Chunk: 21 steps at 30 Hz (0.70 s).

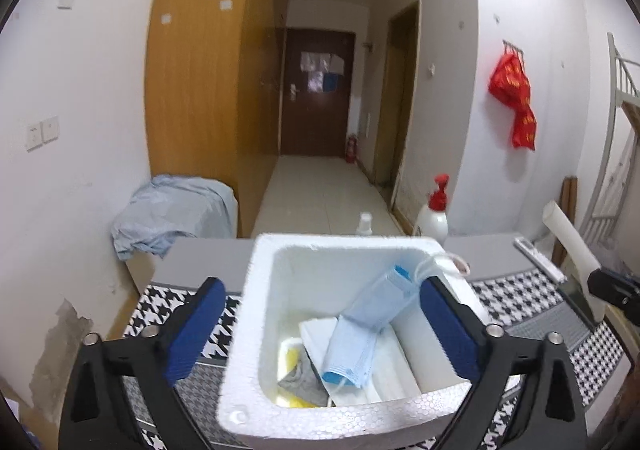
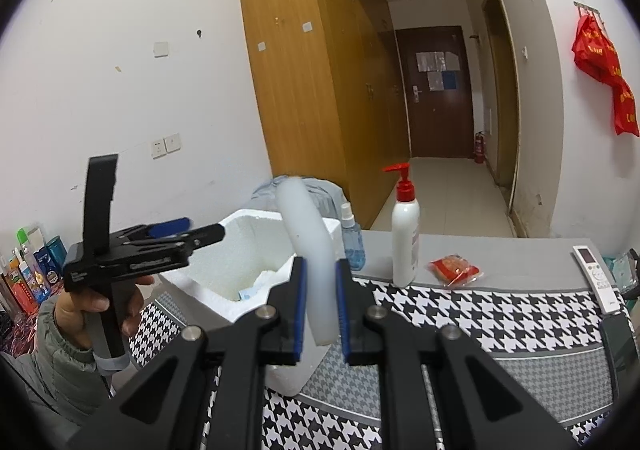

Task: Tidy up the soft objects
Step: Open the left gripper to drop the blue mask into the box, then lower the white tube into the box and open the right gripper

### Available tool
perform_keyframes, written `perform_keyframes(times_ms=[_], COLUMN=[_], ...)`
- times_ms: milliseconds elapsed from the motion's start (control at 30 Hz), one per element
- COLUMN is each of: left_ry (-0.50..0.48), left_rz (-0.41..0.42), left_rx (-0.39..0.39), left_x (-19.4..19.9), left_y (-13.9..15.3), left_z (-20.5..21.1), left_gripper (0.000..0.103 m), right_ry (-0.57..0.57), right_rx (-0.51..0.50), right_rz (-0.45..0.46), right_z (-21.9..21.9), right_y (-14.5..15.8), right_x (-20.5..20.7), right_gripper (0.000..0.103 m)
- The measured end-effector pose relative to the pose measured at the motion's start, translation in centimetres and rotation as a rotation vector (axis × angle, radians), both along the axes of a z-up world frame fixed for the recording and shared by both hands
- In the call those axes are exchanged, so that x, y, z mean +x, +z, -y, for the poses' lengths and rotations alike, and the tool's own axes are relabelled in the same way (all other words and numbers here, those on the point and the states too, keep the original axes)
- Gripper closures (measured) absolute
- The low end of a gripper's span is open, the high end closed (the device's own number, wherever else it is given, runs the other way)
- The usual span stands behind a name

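The white foam box (image 1: 256,330) stands on the table under a black-and-white houndstooth cloth (image 2: 480,314), and everything below is placed against it. Inside it lie several pale blue pleated face masks (image 1: 360,330) on top of white folded packets, with a grey cloth scrap and something yellow at the near-left corner of its floor.

The left tongs (image 1: 320,322) stand wide apart, one blue pad outside the box's left wall and the other over its right inner side; nothing is between them, and the masks lie loose below.

The right tongs (image 2: 321,308), just right of the box and slightly nearer, are clamped on a white, bendy foam tube (image 2: 310,242). Its free length arcs up and leans over the box's right wall.

That tube looks very light and springy. It bends under its own length, so a grip near one end lets the rest droop and swing; a hold nearer the middle would probably steady it. It should squash without harm.

The masks are limp, almost weightless and likely to slide off one another. Pinching through the pleated body, not the thin ear loops, seems safest.
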<state>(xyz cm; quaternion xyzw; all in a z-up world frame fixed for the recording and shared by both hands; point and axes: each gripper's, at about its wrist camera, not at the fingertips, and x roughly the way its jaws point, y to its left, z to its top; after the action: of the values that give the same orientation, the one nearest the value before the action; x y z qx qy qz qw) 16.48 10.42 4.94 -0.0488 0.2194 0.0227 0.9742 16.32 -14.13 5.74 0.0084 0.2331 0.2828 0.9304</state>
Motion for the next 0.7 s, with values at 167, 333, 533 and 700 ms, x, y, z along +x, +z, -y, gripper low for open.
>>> perform_keyframes(times_ms=[167, 333, 533, 700], left_ry=[0.015, 0.034, 0.062, 0.085], left_rz=[0.004, 0.018, 0.038, 0.035], left_rx=[0.018, 0.025, 0.021, 0.038], left_x=[-0.6, -1.8, -3.1, -3.8], left_y=[0.2, 0.4, 0.6, 0.3], left_z=[-0.3, -1.2, -2.7, -3.5], left_gripper=[0.001, 0.001, 0.001, 0.001], right_ry=[0.000, 0.002, 0.010, 0.038], right_rx=[-0.015, -0.026, -0.047, -0.047], right_rz=[0.006, 0.004, 0.017, 0.013], right_z=[-0.8, -2.0, -3.9, -5.3], right_y=[0.1, 0.1, 0.2, 0.2], right_x=[0.2, 0.5, 0.6, 0.9], right_gripper=[0.086, 0.086, 0.086, 0.086])
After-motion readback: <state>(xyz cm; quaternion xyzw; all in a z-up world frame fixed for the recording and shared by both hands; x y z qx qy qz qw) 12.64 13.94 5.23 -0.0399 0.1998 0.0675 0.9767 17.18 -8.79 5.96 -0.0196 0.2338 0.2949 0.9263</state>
